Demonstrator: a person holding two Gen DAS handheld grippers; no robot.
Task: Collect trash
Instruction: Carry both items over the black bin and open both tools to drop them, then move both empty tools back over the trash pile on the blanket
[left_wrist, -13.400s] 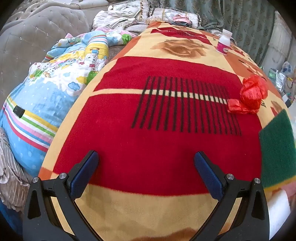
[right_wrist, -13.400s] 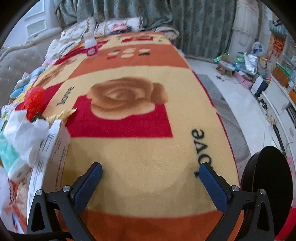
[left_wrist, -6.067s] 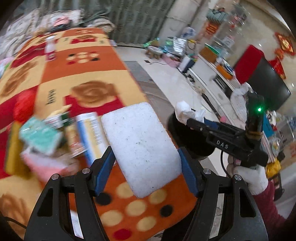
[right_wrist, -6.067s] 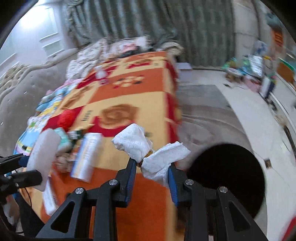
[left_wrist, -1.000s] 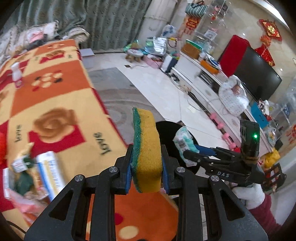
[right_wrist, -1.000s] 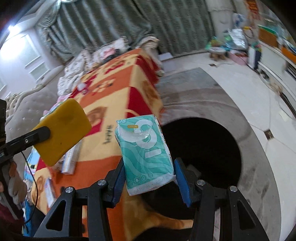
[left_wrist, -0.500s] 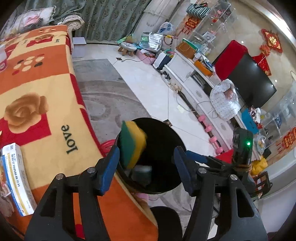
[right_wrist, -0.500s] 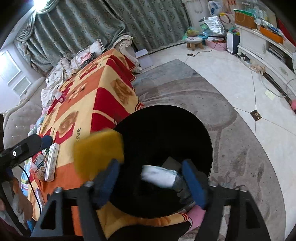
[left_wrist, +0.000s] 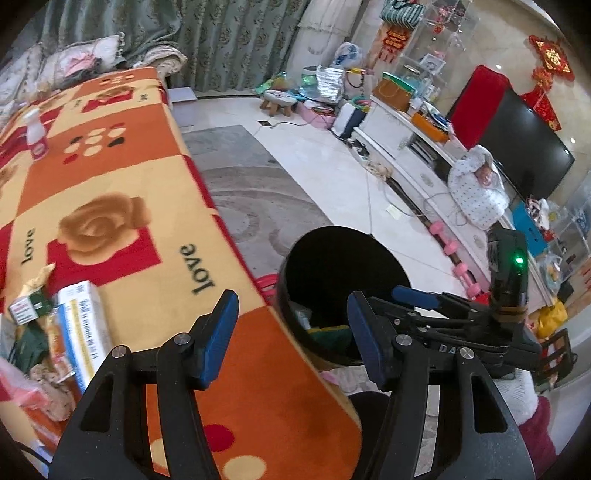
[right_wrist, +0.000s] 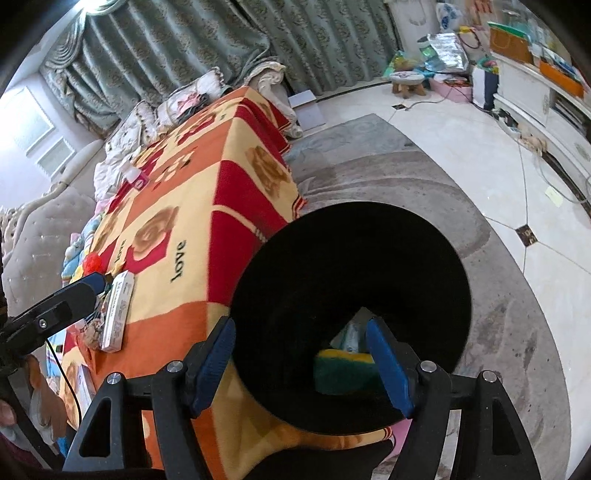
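Beside the near end of the blanket-covered table (left_wrist: 110, 177), on the grey rug, stands the black trash bin (right_wrist: 424, 236), and both our tongs hang above it with nothing in them. Our left gripper (left_wrist: 291, 334) has its blue pads (left_wrist: 218, 332) spread wide, one over the orange corner of the blanket and the other over the bin's near rim. Our right gripper (right_wrist: 301, 365) is likewise spread wide and empty, its jaws framing the bin's mouth from above. Down inside the bin we see the yellow-and-green sponge (right_wrist: 345, 371) lying on the bottom, with a pale teal packet (right_wrist: 351, 334) just beyond it; from the left view only a strip of the sponge (left_wrist: 328, 332) shows past the rim.

On the table's left side more litter sits in a heap: a long white box (left_wrist: 83, 325) with blue print, a small green-and-white carton (left_wrist: 27, 304) just beside it, and crumpled wrappers nearer us. A white bottle (left_wrist: 35, 134) with a pink label stands far up the table, well apart from the heap. A red crumpled bag (right_wrist: 91, 263) lies beyond the box.
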